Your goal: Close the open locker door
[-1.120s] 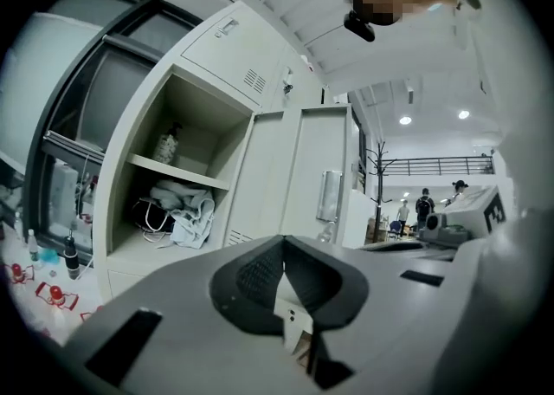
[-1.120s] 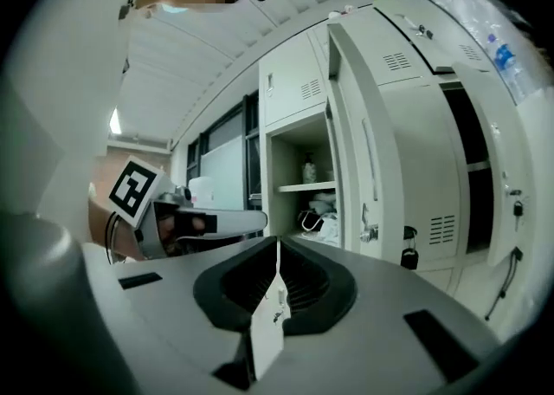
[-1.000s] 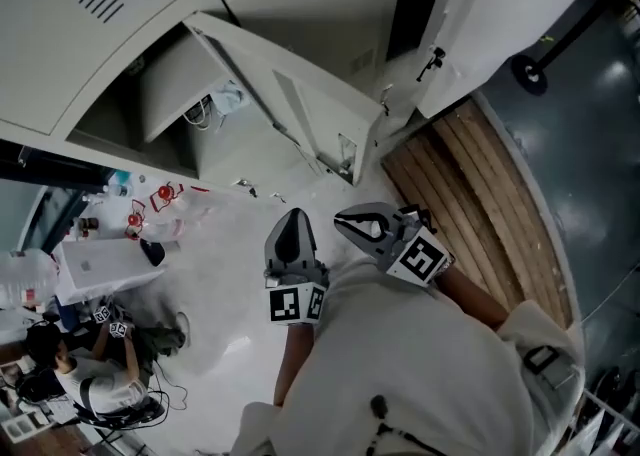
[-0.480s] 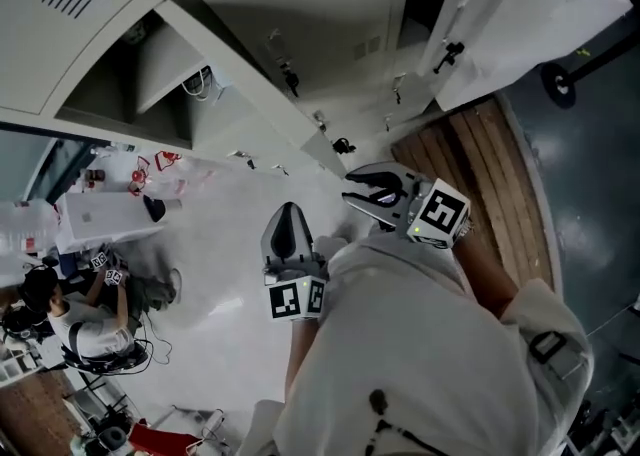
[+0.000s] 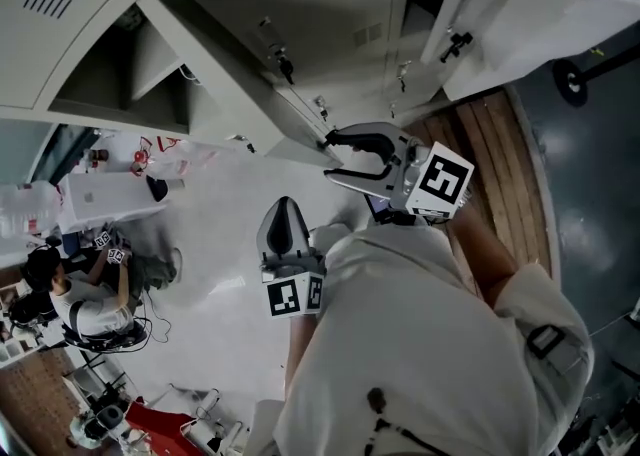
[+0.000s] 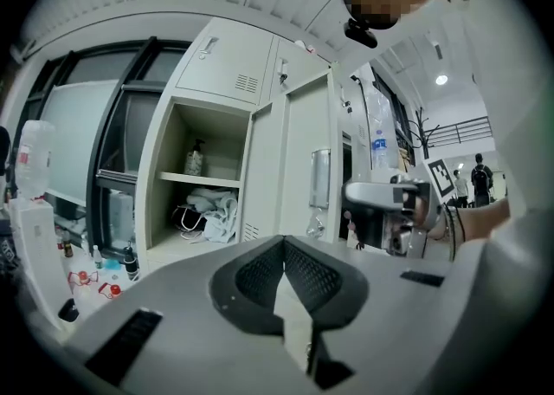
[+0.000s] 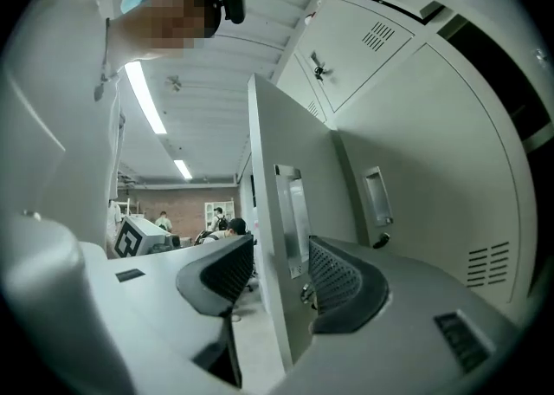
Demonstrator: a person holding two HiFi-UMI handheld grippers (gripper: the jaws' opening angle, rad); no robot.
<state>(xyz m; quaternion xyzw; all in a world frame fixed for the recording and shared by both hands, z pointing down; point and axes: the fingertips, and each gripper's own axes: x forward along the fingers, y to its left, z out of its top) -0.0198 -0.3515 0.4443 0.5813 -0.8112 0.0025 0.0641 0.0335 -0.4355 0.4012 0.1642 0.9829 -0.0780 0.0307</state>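
1. Far left: the locker compartment (image 6: 164, 211) stands uncovered. A bottle (image 6: 195, 160) sits on its shelf (image 6: 203, 180), with a cloth bundle (image 6: 212, 210) below. So the task's thing is not yet home.
2. The locker door (image 5: 240, 84) is swung out from the compartment. From the head view it runs nearly edge-on, slanting toward the person. Its free edge ends just beside the right-hand tool. Judged partly swung, with some arc left to the frame.
3. The left gripper (image 5: 283, 214) has its jaws shut together on nothing. It is held low near the body, apart from the door. Probably parked there to stay out of the door's swing, since one tool is enough for this job.
4. The right gripper (image 5: 345, 158) has just been opening its jaws, and they now stand wide. The door's free edge stands between them, beside the handle plate (image 7: 290, 211). Neither pad appears to press the panel. Judgement: straddling the edge guides the panel without clamping it, so either jaw face can push.
5. Far right: wooden boards (image 5: 500, 174) lie on the floor, well apart from the door's path.
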